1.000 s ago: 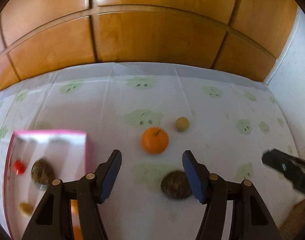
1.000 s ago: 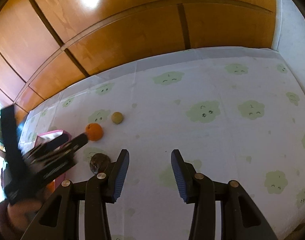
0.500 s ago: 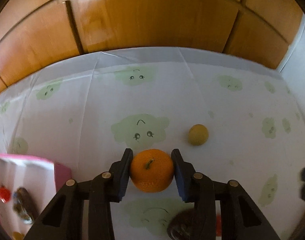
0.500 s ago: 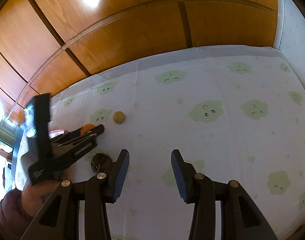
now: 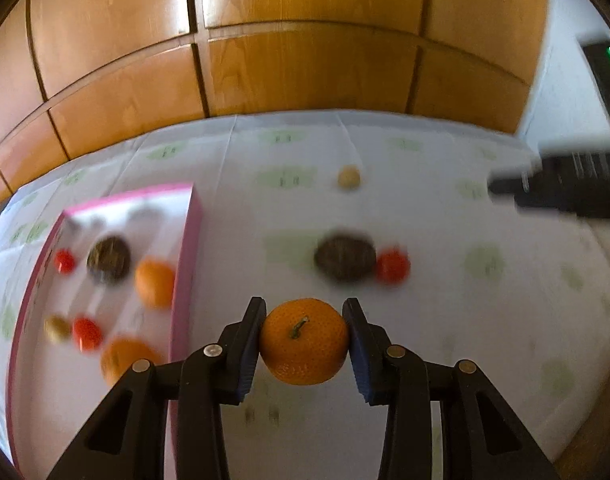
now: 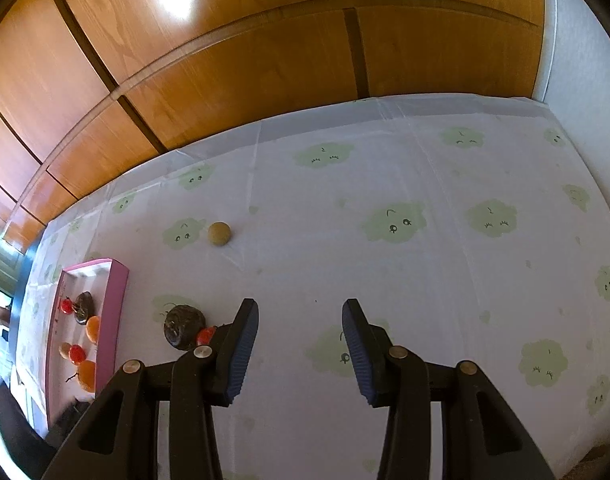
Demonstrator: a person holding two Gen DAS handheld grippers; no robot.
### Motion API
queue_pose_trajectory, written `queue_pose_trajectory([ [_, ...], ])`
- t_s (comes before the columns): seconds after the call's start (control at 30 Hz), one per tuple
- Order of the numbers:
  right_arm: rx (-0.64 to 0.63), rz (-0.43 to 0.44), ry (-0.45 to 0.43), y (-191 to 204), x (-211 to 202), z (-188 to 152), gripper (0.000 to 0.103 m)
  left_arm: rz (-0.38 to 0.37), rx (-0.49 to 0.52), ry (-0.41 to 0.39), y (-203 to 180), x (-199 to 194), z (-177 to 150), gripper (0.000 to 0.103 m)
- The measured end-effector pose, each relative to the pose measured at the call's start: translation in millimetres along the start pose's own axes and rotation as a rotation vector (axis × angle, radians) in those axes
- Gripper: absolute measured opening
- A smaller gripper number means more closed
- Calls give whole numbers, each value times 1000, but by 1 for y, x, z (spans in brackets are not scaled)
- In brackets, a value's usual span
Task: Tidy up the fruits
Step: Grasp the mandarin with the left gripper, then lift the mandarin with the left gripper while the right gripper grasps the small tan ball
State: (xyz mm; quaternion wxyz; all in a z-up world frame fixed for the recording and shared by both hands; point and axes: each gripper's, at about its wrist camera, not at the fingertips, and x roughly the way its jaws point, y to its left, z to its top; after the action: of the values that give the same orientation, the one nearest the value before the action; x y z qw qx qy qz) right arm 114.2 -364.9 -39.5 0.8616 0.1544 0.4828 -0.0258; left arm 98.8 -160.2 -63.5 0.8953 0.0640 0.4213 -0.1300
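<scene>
Left wrist view shows the left claw (image 5: 305,340) clenched on a round orange mandarin with a short green stem (image 5: 303,342), both blue pads pressed against its sides; the jaws have just been closing and the fruit now sits squarely between them, above the white surface with pale green cloud prints (image 5: 445,320). Judging by this, the step in hand is the carry: one fruit picked and on its way to the shallow pink-rimmed cardboard box (image 5: 185,256) lying just to the left of the claw. That box already holds two orange fruits, two small red ones, a dark brown wrinkled one and a small tan one, though blur softens them all.

On the cloth remain a dark brown wrinkled round fruit (image 5: 344,258) touching or nearly touching a small red round fruit (image 5: 392,266), and farther off a small tan ball-shaped fruit (image 5: 349,177).

Right wrist view has the right claw (image 6: 301,350) released, nothing between its pads, hovering over bare cloth just right of that dark fruit.

The next move, as I judge it, calls for bringing the mandarin over the pink wall and lowering it into a free patch of the box floor before letting go, clear of the fruits already inside, since a round fruit will roll.
</scene>
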Motion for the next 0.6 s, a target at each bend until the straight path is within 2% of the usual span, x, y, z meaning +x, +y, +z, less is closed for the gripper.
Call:
queue_pose_trajectory([
  [0.13,-31,-17,-11,6,-2,-4,44,30,35,23,-7,12,-30,40],
  [0.23,-63,-44,-20,11,0,-4,44,64,93,-34,-15,13,-38,41],
  [0.37,-95,-42,-12,17,3,-6,44,67,101,-97,-16,15,-44,40],
  [0.5,-106,9,21,20,9,-8,44,55,94,-119,-13,17,-47,40],
  [0.6,-82,104,88,21,18,-11,44,35,78,-125,-11,16,-49,40],
])
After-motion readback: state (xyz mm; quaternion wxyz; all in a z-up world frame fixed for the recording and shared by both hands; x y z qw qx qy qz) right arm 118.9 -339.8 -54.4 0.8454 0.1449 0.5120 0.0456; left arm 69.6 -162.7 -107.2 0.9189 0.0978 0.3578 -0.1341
